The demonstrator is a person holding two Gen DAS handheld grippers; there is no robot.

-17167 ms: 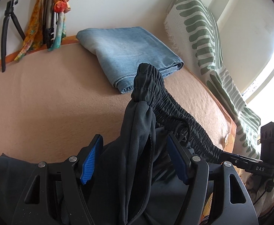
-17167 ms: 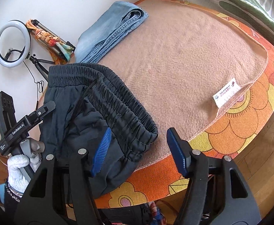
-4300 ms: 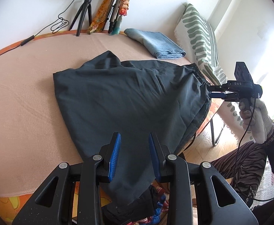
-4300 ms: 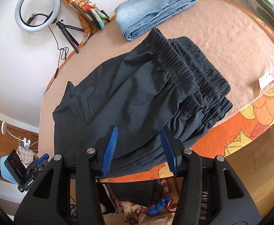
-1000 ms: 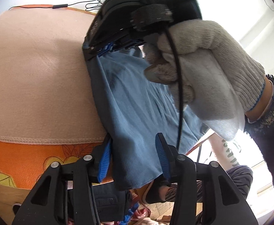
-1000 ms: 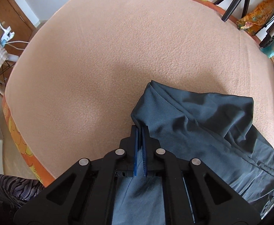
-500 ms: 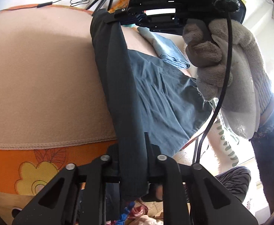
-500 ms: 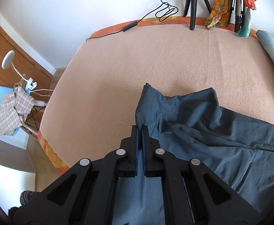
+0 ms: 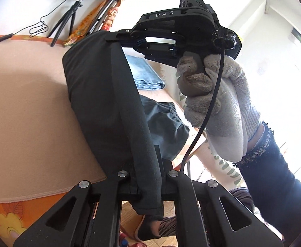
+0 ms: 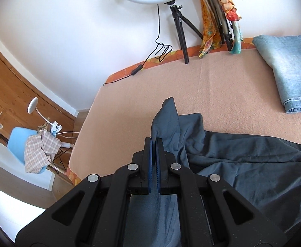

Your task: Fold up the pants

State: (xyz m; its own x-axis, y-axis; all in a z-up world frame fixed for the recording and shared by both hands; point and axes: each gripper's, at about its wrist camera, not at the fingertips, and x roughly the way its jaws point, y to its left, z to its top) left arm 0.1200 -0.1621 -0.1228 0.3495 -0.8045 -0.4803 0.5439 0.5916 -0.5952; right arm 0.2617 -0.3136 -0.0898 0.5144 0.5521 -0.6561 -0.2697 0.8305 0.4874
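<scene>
Both ends of the dark pants (image 9: 107,103) are up off the bed (image 9: 22,111), the leg hem stretched taut between the two tools. The left hand-held gripper (image 9: 148,177) is clenched on one corner of the hem, and the right hand-held gripper (image 10: 154,144) pinches the other (a gloved hand (image 9: 216,94) carries it). The waistband end lies on the peach blanket, with folded jeans (image 10: 290,70) well apart near the wall.
</scene>
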